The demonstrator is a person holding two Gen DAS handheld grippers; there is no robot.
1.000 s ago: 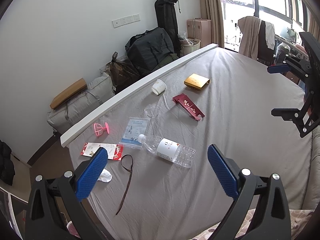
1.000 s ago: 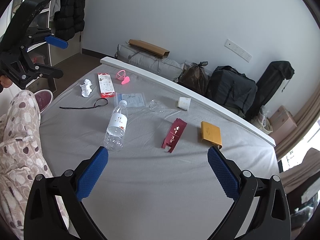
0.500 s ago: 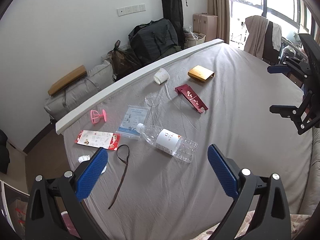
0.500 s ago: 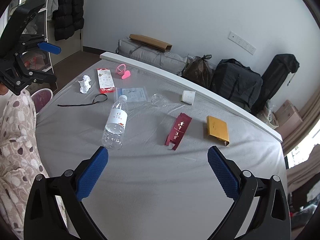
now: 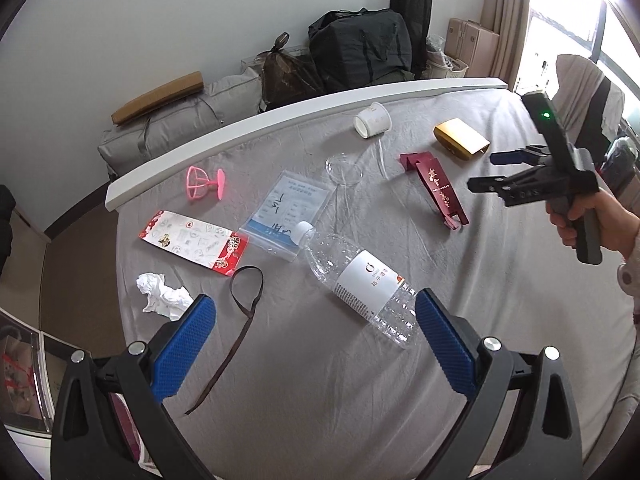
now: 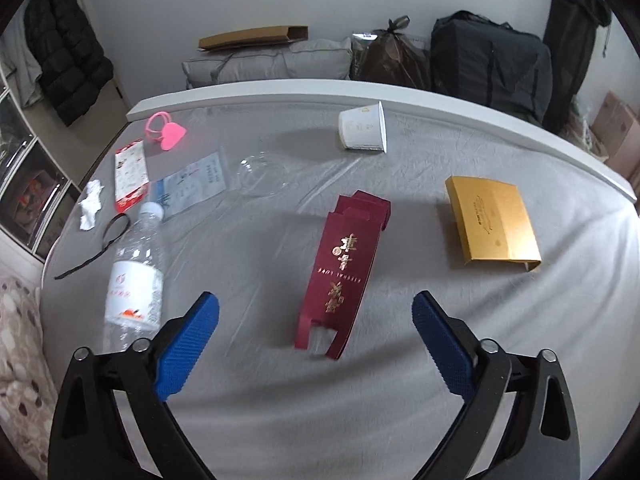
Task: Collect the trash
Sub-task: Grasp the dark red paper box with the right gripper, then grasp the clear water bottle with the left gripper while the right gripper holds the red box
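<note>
Trash lies on a grey bed sheet (image 5: 320,380). A clear plastic bottle (image 5: 356,276) lies just ahead of my open, empty left gripper (image 5: 316,344); it also shows in the right wrist view (image 6: 136,276). A dark red carton (image 6: 340,276) lies ahead of my open, empty right gripper (image 6: 316,340), which also shows at the right of the left wrist view (image 5: 496,172). A gold box (image 6: 492,220), a paper cup (image 6: 364,128), a clear lid (image 6: 260,176), a crumpled tissue (image 5: 160,296), a red-white packet (image 5: 192,240), a plastic bag (image 5: 288,212), a dark strap (image 5: 240,320) and a pink holder (image 5: 204,184) lie around.
A white bed frame rail (image 5: 280,120) runs along the far edge. Behind it stand black bags (image 5: 360,48), a grey bag (image 5: 180,124) and a brown bag (image 5: 288,76). A shelf (image 6: 24,184) stands at the left. The person's patterned sleeve (image 6: 20,340) is near the bottle.
Both grippers have moved forward and lower over the bed. The bottle now lies closer to the left gripper and the red carton closer to the right one. Both stay open.
</note>
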